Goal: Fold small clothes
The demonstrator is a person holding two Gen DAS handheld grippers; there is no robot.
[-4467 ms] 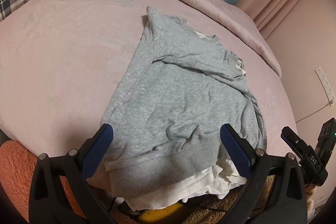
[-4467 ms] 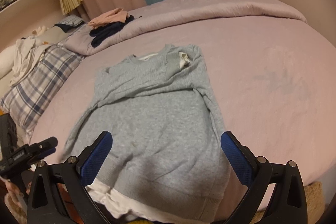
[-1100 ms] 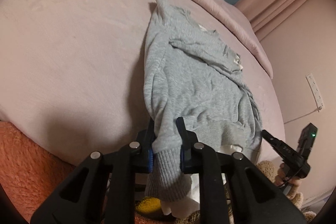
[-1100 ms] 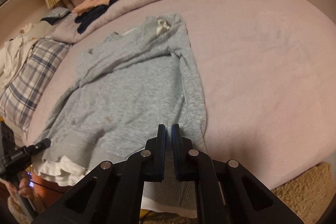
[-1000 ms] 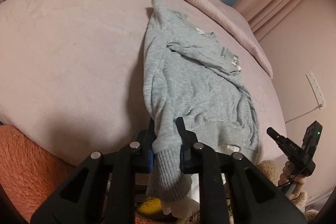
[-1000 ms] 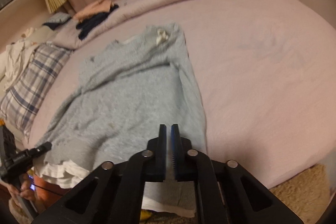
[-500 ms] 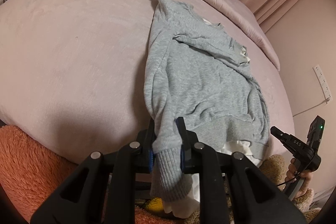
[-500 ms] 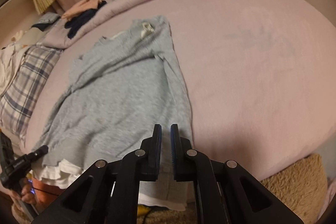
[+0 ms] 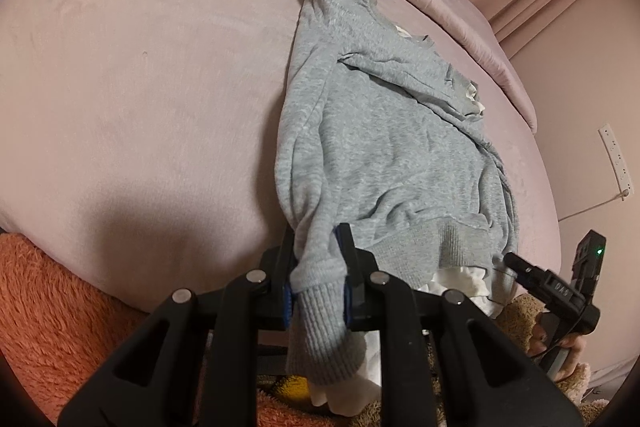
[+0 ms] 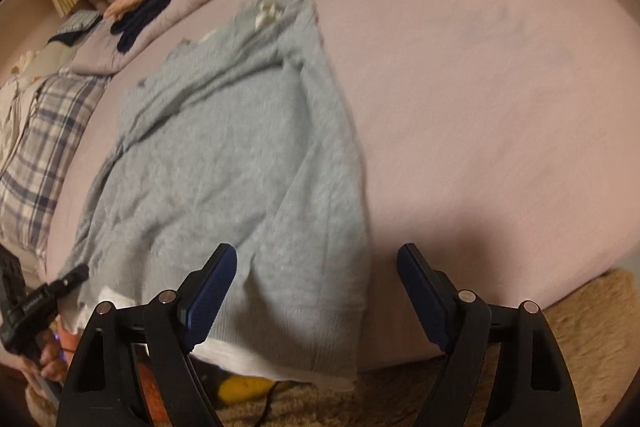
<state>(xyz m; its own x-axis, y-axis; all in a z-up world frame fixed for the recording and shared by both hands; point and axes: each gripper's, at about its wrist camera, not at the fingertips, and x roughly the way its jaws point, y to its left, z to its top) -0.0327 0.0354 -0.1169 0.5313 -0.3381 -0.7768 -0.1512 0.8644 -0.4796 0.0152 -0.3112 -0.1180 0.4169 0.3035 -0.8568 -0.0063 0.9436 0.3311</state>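
A grey sweatshirt (image 9: 392, 151) with a white lining lies on the pink bed, its hem hanging over the near edge. My left gripper (image 9: 316, 283) is shut on the hem's left corner, bunching the ribbed cuff between the pads. In the right wrist view the sweatshirt (image 10: 224, 163) lies flat and slightly blurred. My right gripper (image 10: 316, 291) is open above the hem's right corner, holding nothing. The right gripper also shows in the left wrist view (image 9: 552, 287), held in a hand.
The pink bed (image 9: 140, 87) spreads wide on both sides. A plaid pillow (image 10: 36, 147) and a pile of dark and peach clothes (image 10: 148, 3) lie at the head. An orange rug (image 9: 48, 307) and a tan rug (image 10: 580, 319) lie below the bed's edge.
My right gripper has opened and let go of the hem's right corner. My left gripper stays shut on the left corner and has hardly moved.
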